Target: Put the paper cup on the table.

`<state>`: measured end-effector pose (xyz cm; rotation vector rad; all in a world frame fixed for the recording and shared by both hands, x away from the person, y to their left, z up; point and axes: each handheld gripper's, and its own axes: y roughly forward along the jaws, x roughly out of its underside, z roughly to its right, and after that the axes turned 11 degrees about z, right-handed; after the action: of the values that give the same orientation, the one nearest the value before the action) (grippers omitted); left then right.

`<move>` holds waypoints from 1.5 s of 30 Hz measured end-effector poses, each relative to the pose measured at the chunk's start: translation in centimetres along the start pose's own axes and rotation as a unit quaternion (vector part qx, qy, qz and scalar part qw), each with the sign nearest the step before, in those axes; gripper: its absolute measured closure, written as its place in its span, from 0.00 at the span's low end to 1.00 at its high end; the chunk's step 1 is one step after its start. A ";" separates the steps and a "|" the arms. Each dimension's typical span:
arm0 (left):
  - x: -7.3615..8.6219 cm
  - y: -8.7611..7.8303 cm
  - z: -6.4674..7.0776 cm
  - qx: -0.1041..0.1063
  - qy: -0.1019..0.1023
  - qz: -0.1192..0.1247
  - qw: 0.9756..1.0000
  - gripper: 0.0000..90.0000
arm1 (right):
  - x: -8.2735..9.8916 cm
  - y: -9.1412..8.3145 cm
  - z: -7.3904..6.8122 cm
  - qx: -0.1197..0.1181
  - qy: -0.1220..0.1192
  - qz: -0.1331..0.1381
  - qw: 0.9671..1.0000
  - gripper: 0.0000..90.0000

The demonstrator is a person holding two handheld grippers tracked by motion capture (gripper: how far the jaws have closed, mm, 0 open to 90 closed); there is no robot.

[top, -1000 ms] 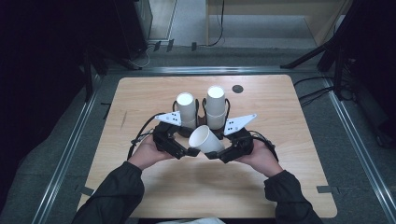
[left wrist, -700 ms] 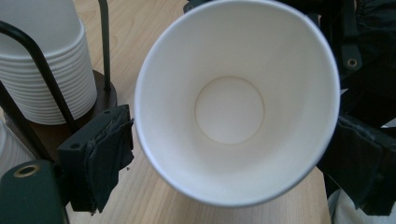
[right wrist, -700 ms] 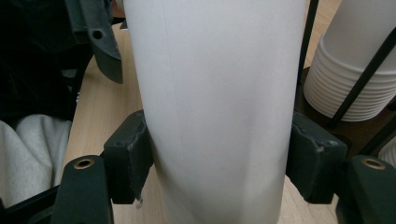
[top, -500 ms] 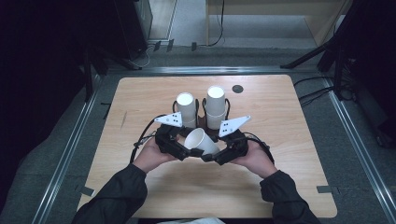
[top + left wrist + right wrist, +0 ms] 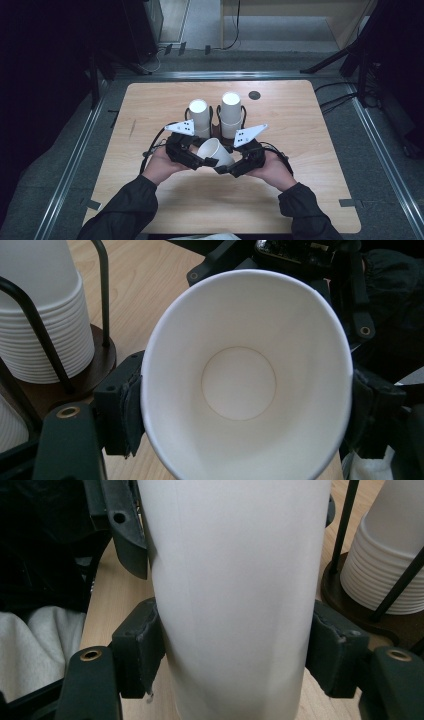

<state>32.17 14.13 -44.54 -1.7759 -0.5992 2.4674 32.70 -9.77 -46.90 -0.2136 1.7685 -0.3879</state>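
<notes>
Paper cup (image 5: 214, 151) is off the stacks (image 5: 230, 114), held midair by both: right gripper (image 5: 235, 650) clamps its body, left gripper (image 5: 240, 405) has just been closing, squeezes the rim. Placing remains.

1. From above, the wooden table (image 5: 300, 200) is evenly lit, while the surroundings sink into near black.
2. The stacked cup tops (image 5: 231, 98) glare white.
3. Close up, the paper cup (image 5: 250, 385) looks soft and slightly blurred, shadowed inside near the bottom.
</notes>
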 end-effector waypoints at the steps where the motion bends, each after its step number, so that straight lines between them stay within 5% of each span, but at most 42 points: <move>1: 0.0 0.0 0.1 -0.001 0.001 0.000 1.000 0.24 | 0.0 0.0 0.0 -0.001 0.000 0.000 1.000 0.35; 9: -0.1 0.3 0.2 0.004 0.013 -0.018 1.000 0.24 | 0.0 0.3 -0.4 0.004 -0.007 -0.015 1.000 0.22; 19: -0.5 0.4 0.1 0.004 0.022 -0.030 0.999 0.24 | 0.7 0.2 -0.5 0.025 0.000 -0.025 0.999 0.20; 23: -0.6 0.3 0.0 0.000 0.030 -0.043 0.999 0.24 | 1.0 0.0 -0.5 0.040 0.022 -0.022 0.999 0.20; 45: -0.7 -1.2 -1.6 -0.035 0.032 -0.070 0.996 0.24 | 2.1 -1.3 -0.6 0.091 0.010 -0.037 0.995 0.20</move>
<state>33.66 15.52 -43.99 -1.7637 -0.7858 2.3165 31.55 -11.66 -48.25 -0.1459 1.7376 -0.6021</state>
